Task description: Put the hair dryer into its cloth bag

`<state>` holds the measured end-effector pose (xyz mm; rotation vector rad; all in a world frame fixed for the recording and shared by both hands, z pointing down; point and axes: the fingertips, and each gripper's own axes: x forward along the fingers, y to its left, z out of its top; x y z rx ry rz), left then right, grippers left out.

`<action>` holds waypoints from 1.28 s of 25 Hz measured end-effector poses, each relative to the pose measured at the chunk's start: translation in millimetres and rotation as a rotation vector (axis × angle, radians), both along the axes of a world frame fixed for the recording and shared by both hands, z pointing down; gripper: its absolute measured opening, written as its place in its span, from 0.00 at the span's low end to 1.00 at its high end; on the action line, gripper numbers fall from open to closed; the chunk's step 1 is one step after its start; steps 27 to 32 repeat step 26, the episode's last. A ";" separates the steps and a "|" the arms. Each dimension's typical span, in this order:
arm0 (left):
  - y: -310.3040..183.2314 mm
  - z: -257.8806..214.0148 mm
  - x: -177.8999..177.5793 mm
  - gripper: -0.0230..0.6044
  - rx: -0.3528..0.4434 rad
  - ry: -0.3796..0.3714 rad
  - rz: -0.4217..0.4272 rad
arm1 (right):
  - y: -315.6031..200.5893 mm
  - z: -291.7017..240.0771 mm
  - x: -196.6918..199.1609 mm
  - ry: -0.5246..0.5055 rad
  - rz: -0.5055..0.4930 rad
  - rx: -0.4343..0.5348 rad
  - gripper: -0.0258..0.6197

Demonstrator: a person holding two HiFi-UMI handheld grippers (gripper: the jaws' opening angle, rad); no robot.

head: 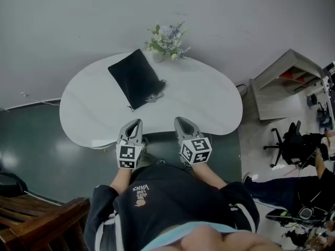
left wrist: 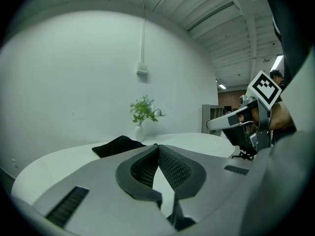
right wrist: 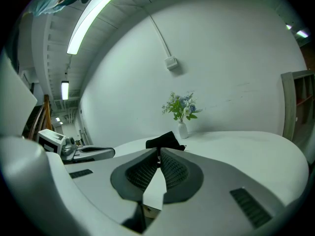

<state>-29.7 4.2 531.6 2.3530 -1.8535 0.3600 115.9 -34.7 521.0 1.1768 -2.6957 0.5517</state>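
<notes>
The black cloth bag (head: 135, 77) lies flat on the far left part of the white counter (head: 209, 106). Its mouth points toward me, and a thin pale cord (head: 153, 96) trails out at that end. I cannot tell whether this is the bag's drawstring or the dryer's lead. No view shows the hair dryer on its own, either on the counter or in my grip, so it may already be inside the bag. The cloth is too dark to read a bulge.

Just behind the bag, at the counter's far edge, stands a small vase of flowers (head: 167, 41).

My left hand-held gripper (head: 135, 123) is clenched, its ribbed pads meeting at the tips with nothing between them. My right hand-held gripper (head: 182, 121) is clenched and empty in the same way. Both hang side by side at the near edge of the counter, close to my body and well apart from the bag, pointing toward it.

I judge that no grasp is in hand. This is either the wait before starting or the rest after the dryer went in.

If work remains, I would next release both grippers, reach across to the bag's mouth and check what the cord belongs to. One gripper would then need to hold the opening while the other feeds the dryer in.
</notes>
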 end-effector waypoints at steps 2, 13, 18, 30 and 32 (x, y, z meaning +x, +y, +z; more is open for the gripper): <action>6.1 0.4 -0.2 0.07 0.001 0.005 -0.002 | 4.6 1.9 1.3 0.006 -0.002 0.001 0.12; 26.7 -3.1 2.3 0.07 0.008 0.015 0.020 | 15.0 -2.1 5.8 0.006 0.019 0.010 0.11; 30.5 -5.2 -0.2 0.07 0.014 0.017 0.020 | 17.3 -3.1 4.3 0.008 0.021 0.012 0.11; 33.5 -6.1 -0.6 0.07 0.016 0.018 0.030 | 20.1 0.2 2.9 0.013 0.023 0.004 0.11; 33.5 -6.1 -0.6 0.07 0.016 0.018 0.030 | 20.1 0.2 2.9 0.013 0.023 0.004 0.11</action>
